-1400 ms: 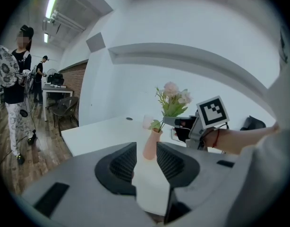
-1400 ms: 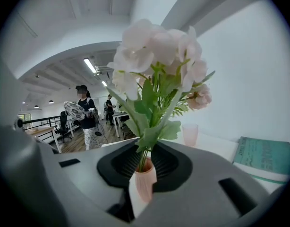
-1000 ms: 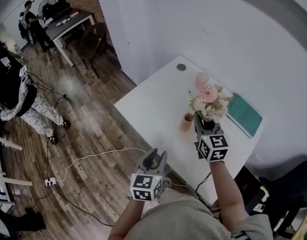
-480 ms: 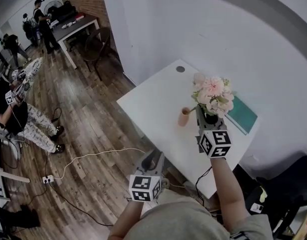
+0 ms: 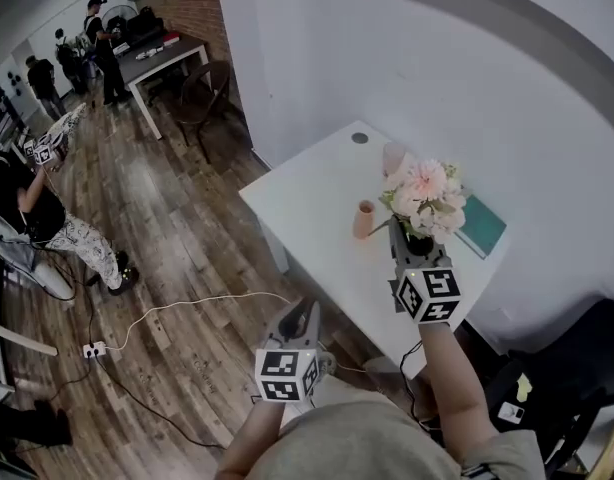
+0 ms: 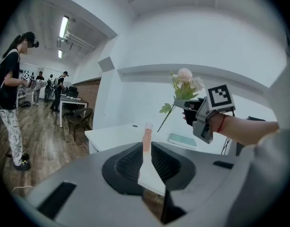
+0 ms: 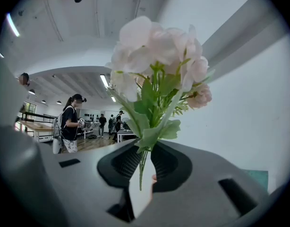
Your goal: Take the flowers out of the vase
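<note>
Flowers (image 5: 424,196) risen clear of slim cylindrical vase (image 5: 363,220).

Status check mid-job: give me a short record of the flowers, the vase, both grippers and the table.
flowers: pink, lifted clear of the vase, held by the stems
vase: pink, upright on the table
right gripper: shut on the flower stems
left gripper: jaws closing, nothing between them, off the table's near edge
table: white, also bears a teal book

No text, label, brand or number can be read in any view.
</note>
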Demonstrator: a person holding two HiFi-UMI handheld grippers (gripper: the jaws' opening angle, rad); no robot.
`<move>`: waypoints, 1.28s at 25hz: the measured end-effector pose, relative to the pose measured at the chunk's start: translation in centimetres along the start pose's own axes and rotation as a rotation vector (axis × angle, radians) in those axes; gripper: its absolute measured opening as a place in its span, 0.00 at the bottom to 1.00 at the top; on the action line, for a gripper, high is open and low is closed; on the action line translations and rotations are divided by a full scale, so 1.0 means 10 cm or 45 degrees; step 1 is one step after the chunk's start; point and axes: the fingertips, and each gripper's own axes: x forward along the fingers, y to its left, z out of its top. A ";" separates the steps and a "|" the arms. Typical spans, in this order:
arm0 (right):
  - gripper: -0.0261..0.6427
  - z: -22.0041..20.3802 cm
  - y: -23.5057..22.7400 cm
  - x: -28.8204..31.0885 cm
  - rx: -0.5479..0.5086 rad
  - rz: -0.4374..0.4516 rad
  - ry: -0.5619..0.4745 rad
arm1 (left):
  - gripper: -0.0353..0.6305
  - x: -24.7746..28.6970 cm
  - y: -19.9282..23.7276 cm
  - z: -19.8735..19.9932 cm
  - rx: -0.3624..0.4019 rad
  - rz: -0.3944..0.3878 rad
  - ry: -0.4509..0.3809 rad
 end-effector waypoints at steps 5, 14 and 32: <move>0.13 -0.02 0.14 -0.38 0.013 0.014 -0.002 | 0.12 -0.28 -0.10 -0.05 -0.001 0.023 -0.020; 0.13 -0.12 0.41 -1.08 0.031 0.057 -0.006 | 0.11 -0.71 -0.33 -0.19 0.005 0.052 -0.057; 0.13 -0.30 0.79 -2.23 0.081 0.097 -0.007 | 0.11 -1.42 -0.73 -0.49 0.016 0.085 -0.098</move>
